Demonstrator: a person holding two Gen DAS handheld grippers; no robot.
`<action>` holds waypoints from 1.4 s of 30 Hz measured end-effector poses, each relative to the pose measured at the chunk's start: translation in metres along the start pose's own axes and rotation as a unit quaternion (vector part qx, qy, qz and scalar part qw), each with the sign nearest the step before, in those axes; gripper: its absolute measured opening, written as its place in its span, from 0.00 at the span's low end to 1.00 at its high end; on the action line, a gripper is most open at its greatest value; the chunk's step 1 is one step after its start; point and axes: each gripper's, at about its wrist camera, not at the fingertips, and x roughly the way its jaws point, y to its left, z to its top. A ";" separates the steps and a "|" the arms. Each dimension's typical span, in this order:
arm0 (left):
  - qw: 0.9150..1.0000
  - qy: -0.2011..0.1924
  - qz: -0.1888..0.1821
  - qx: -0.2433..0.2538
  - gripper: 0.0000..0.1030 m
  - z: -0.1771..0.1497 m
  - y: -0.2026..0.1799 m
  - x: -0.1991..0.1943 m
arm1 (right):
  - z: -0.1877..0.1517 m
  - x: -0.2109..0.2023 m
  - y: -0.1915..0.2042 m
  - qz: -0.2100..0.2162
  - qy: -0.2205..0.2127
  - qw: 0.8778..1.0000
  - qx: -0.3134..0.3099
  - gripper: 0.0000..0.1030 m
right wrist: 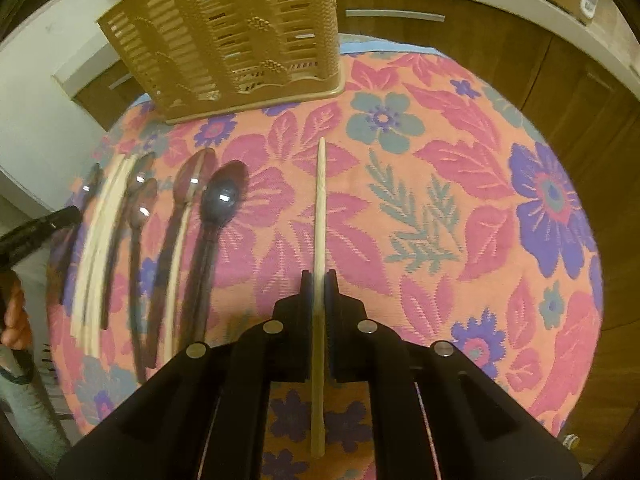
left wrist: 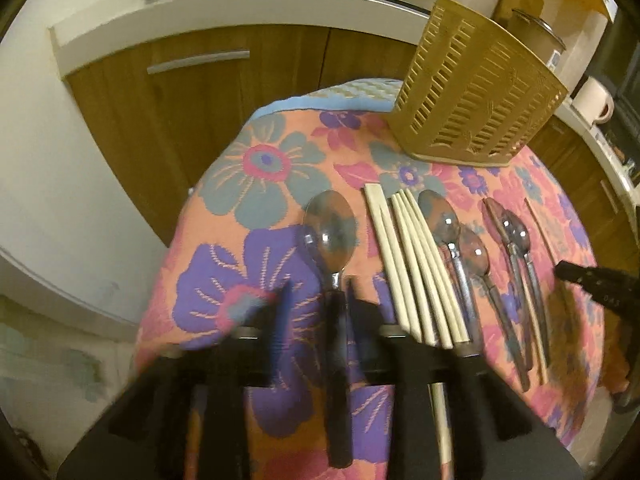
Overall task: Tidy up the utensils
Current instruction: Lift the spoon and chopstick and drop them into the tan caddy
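A single chopstick [right wrist: 320, 216] is clamped by the right gripper [right wrist: 319, 280] above the flowered bench [right wrist: 460, 208]. The left gripper [left wrist: 318, 292] is parted around a spoon handle [left wrist: 338, 360], its pads apart from it. The basket [right wrist: 224, 36] is set at the far edge.

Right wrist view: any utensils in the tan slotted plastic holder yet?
No: through its slots the tan slotted plastic holder looks empty, and the spoons lie on the floral cloth.

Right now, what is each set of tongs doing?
Left tongs: open, straddling the big spoon handle, not gripping.
Right tongs: closed on a chopstick.
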 end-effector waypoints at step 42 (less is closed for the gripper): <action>0.939 -0.329 -0.094 0.048 0.09 0.184 -0.121 -0.079 | 0.197 -0.122 0.021 0.062 -0.353 0.933 -0.016 0.04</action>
